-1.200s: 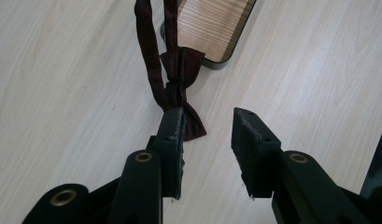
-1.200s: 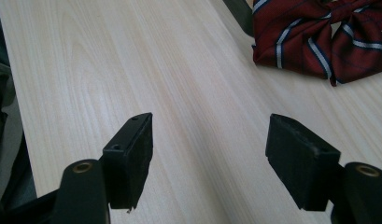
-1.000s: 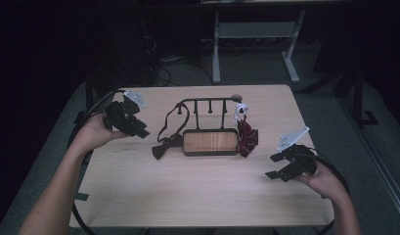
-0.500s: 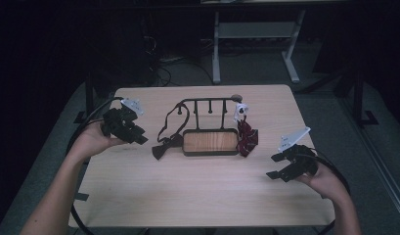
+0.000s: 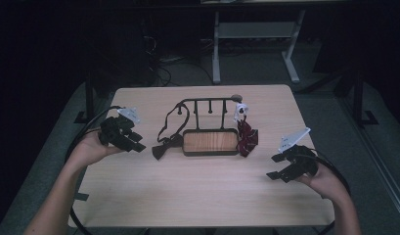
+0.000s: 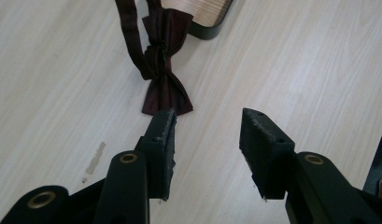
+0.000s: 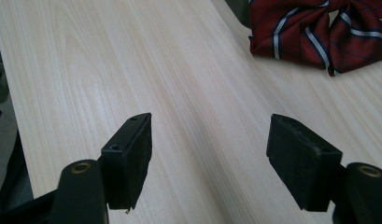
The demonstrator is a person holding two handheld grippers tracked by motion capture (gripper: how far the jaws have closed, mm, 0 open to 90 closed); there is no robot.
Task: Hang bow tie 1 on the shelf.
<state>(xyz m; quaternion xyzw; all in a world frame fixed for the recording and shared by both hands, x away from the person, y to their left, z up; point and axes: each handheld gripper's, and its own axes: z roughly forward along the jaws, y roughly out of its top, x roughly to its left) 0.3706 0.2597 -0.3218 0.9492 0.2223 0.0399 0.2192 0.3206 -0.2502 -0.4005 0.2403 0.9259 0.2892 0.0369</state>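
A black stand with a wooden base (image 5: 210,142) and a hook bar (image 5: 207,102) sits mid-table. A dark maroon bow tie (image 5: 162,148) lies at its left end, its strap looped up to the bar. My left gripper (image 5: 137,146) is just left of it, open; its jaws have just been opening, with nothing between them. In the left gripper view the bow tie (image 6: 164,91) lies just beyond the left gripper (image 6: 207,122). A red striped bow tie (image 5: 246,139) lies at the stand's right end. My right gripper (image 5: 277,172) is open and empty, nearer than the striped bow tie (image 7: 314,30).
A small white object (image 5: 240,108) hangs at the right end of the hook bar. The light wooden table (image 5: 202,196) has bare surface in front of the stand. Cables trail from both grippers over the table's sides. The floor and a desk frame (image 5: 256,34) lie behind.
My left gripper has come down and a little nearer, towards the dark bow tie, and its jaws stand wider. The right gripper has not moved.
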